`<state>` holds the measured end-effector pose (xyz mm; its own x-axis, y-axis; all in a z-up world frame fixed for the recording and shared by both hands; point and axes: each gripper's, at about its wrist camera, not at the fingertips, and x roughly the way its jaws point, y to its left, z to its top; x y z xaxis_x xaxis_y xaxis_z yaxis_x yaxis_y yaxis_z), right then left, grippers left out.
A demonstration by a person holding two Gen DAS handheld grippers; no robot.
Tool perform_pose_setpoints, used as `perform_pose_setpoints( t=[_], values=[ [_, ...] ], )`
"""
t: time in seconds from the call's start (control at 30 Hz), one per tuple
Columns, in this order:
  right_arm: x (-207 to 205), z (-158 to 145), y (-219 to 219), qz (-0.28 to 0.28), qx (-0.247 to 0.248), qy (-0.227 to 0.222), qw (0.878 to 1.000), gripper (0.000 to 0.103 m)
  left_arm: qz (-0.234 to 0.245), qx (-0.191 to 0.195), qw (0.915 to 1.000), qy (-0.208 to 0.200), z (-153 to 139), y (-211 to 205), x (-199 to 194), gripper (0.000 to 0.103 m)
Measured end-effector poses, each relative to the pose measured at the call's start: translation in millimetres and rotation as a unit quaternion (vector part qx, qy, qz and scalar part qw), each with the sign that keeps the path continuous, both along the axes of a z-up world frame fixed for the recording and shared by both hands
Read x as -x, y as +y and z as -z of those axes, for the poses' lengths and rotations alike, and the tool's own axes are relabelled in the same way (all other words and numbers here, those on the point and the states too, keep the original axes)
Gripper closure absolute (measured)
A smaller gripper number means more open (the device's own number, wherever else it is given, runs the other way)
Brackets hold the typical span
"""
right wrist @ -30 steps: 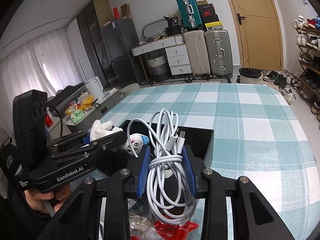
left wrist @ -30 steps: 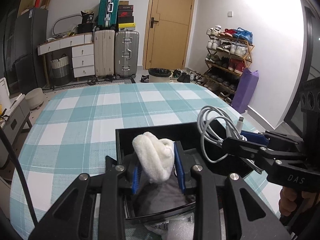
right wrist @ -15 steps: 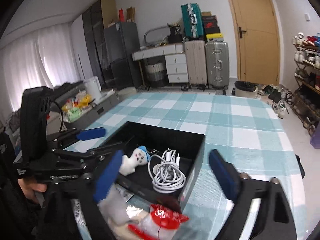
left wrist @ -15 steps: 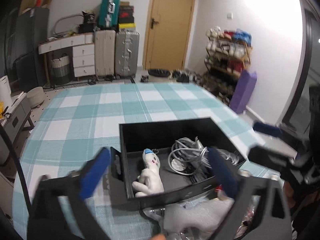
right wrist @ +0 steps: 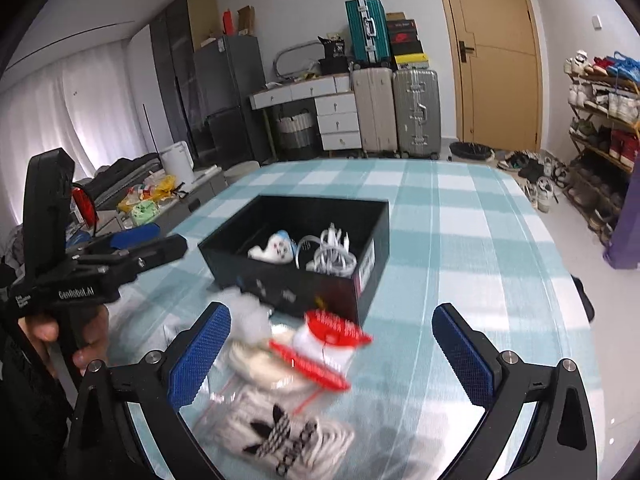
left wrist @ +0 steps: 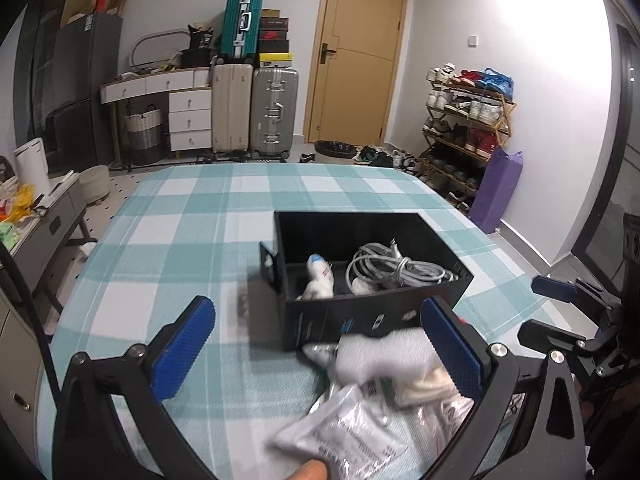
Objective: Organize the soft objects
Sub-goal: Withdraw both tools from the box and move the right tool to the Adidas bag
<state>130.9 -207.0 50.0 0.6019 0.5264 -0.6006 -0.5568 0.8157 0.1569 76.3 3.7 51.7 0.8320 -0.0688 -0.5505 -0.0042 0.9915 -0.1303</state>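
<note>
In the left wrist view, the left gripper stands with its jaws spread wide and nothing between the pads. Ahead on the checked tablecloth sits the black box, holding a small white plush toy and a coiled white cable. Just in front of the box lies a loose pile: a white sock and a plastic packet.

In the right wrist view, the right gripper has jaws still opening, with nothing gripped. Below it lie a red-and-white packet and a bagged striped sock.

The next pick would go best if each gripper takes one item from the pile, closing across its thick middle so the soft fabric bunches rather than slips, and lifts clear of the box wall.
</note>
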Motion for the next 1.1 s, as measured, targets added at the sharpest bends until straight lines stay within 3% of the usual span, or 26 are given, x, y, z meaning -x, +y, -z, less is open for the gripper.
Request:
perform_pose_setpoints(
  t=[0.73,1.1],
  values=[
    [42,41,8,-0.014,0.029,0.067,0.997,0.0,0.004,-0.033,0.9987,0.039,40,-9,26,0.0],
    [50,50,23,-0.027,0.048,0.081,0.995,0.001,0.001,-0.013,0.9988,0.047,49,-3,26,0.0]
  ],
)
